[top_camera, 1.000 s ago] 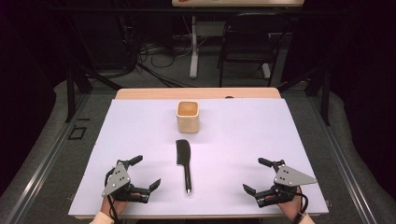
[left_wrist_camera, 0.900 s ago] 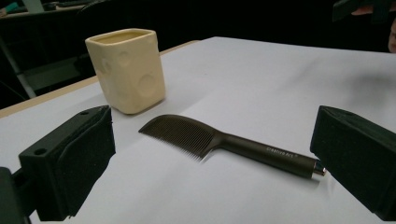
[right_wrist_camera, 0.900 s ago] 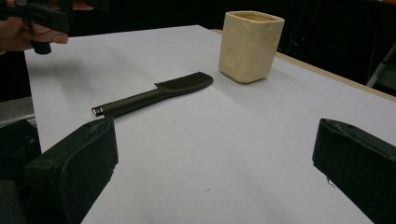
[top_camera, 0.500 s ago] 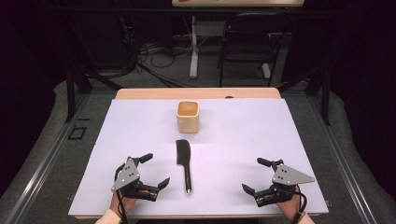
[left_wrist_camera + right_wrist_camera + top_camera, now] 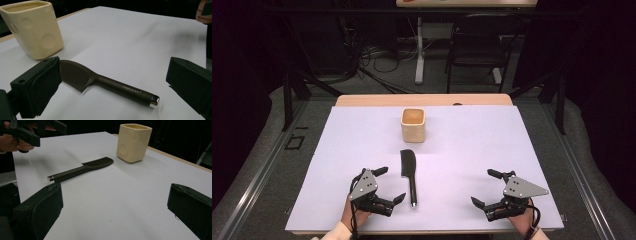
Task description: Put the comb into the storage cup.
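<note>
One comb (image 5: pixel 409 172): dark matte plastic, flat paddle-shaped head with fine close-set teeth along one edge, round handle printed "Creative Art", small shiny metal cap at the handle end. It lies flat on the table (image 5: pixel 472 150), mid-width, handle pointing at the person's edge.

One cup (image 5: pixel 413 124): cream, glazed-looking, squarish with rounded corners and shallow round dimples in its walls. It stands upright just beyond the comb's head, apart from it. Its inside looks tan from above; contents cannot be told.

Table surface by the comb: smooth pale lilac-white sheet, with a bare wooden strip along the far edge past the cup.

Two grippers, black with thick matte block pads, each topped by a grey three-cornered plate. Left gripper (image 5: pixel 384 185): jaws spread wide, just left of the comb's handle, not touching it; its own view frames the comb between the pads. Right gripper (image 5: pixel 486 187): jaws also wide apart, holding nothing, well to the right of the comb's handle end.
</note>
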